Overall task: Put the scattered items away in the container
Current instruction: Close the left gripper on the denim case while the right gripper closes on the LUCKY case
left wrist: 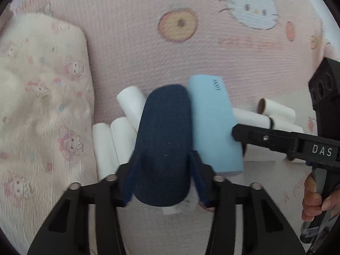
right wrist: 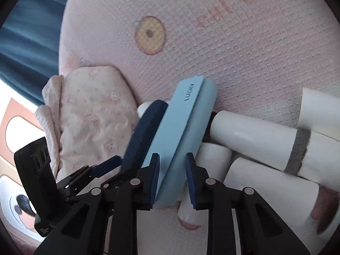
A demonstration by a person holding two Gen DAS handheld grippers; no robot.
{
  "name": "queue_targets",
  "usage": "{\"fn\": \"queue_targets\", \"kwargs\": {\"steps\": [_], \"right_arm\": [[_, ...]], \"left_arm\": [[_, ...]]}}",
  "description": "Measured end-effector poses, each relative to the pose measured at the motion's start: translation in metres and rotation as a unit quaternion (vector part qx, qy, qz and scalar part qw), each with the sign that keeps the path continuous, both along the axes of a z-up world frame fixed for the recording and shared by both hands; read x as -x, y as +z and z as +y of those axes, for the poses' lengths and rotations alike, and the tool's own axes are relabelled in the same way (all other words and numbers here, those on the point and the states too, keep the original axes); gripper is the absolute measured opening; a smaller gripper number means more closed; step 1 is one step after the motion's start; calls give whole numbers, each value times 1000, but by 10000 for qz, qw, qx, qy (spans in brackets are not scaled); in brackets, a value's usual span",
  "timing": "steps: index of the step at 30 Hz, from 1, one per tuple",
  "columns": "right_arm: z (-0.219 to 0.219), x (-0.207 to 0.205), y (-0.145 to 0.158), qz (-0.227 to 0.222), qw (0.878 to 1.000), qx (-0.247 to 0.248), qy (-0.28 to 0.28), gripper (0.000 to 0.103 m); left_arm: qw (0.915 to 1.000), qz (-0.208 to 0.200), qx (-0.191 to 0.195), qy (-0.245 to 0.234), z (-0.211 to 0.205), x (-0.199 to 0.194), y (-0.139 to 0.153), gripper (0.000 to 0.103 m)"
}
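A dark navy oblong case (left wrist: 163,138) lies on a pile of white tubes (left wrist: 129,104) on the pink sheet. My left gripper (left wrist: 165,154) has a pad against each of its long sides and is shut on it. Right beside it, touching, is a light blue case (left wrist: 212,123) printed "LUCKY" (right wrist: 191,110). My right gripper (right wrist: 172,155) is shut on the light blue case near its close end, coming in from the right (left wrist: 238,140) in the left wrist view. The navy case (right wrist: 146,127) and left gripper (right wrist: 114,165) show at the left of the right wrist view. No container is in view.
Several white tubes (right wrist: 252,136) lie under and right of the cases. A folded cream cloth with small pink prints (left wrist: 38,106) (right wrist: 95,116) sits to the left. The pink cartoon-print sheet (left wrist: 212,48) stretches beyond. A person's hand (left wrist: 314,199) holds the right gripper's handle.
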State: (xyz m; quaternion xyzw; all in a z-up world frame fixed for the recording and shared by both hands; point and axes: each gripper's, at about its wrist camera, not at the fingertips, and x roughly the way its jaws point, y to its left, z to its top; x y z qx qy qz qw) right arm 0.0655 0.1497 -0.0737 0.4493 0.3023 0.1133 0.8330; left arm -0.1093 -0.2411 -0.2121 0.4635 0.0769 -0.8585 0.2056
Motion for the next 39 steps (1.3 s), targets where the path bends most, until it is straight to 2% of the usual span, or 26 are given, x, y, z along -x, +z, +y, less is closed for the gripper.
{"fn": "queue_targets", "kwargs": {"steps": [1,4,6,7,8,10,11,12,14,15,16,17,19,20,21,24,26,29,31,32,34,35,36,37,38,39], "right_arm": [[2,4,2,41,9999,111,8,22],[10,12,5,214,9972,622,363,21],[10,14,0,284,9961,602,587,21],[8,15,-3,265,9913,527,1174,22],[7,16,-4,277,9875,483,1471,22],[4,19,-1,259,9881,511,1429,22],[2,20,1,234,9886,532,1387,22],[0,19,4,180,9843,522,1678,24],[-1,14,9,183,9834,380,1767,38],[-3,11,10,189,9832,339,1785,53],[-2,9,10,189,9793,341,1984,59],[-1,6,9,194,9736,367,2244,59],[3,-2,3,247,9720,405,2300,59],[4,-4,0,217,9414,405,3342,59],[7,-7,-4,240,9302,372,3645,59],[17,-13,-12,336,9269,327,3725,59],[22,-16,-13,285,8966,388,4401,59],[29,-19,-14,199,8919,292,4509,58],[31,-20,-14,136,8715,345,4891,54],[30,-21,-14,101,8530,348,5207,53],[27,-20,-15,74,8508,297,5246,49],[25,-19,-15,59,8183,320,5738,48],[21,-19,-15,69,8143,319,5795,46],[18,-19,-14,50,7691,409,6378,45],[14,-17,-12,27,7611,506,6466,45],[11,-16,-10,6,7610,583,6462,45]], "left_arm": [[9999,6,-4,-106,9,-1,0,28],[9994,-19,184,-295,30,-2,-2,28],[9990,-37,397,-217,40,-2,-3,28],[9992,-46,373,-148,40,3,-2,28],[9997,-22,235,-52,36,5,0,28],[9998,71,-84,144,24,1,8,29],[9996,89,-173,215,18,1,9,32],[9994,64,-194,278,14,1,10,37],[9993,-22,-91,348,7,1,13,62],[9994,-77,0,344,5,2,14,64],[9993,-170,91,310,3,4,13,64],[9992,-272,155,255,1,7,12,64],[9987,-472,188,89,-1,14,8,65],[9986,-508,162,55,-2,17,7,65],[9985,-534,117,39,-3,18,6,65],[9982,-597,-15,87,-7,24,3,65],[9976,-672,-42,125,-10,27,-1,65],[9971,-694,-292,147,-15,29,-8,66],[9970,-613,-413,236,-19,26,-9,66],[9969,-572,-461,290,-20,24,-8,65],[9966,-527,-529,357,-20,21,-8,65],[9968,-521,-513,329,-18,20,-8,65],[9971,-535,-462,267,-14,18,-8,65],[9975,-554,-398,203,-8,17,-8,65],[9976,-554,-371,171,-4,15,-8,65],[9977,-534,-382,153,1,14,-8,65]]}}
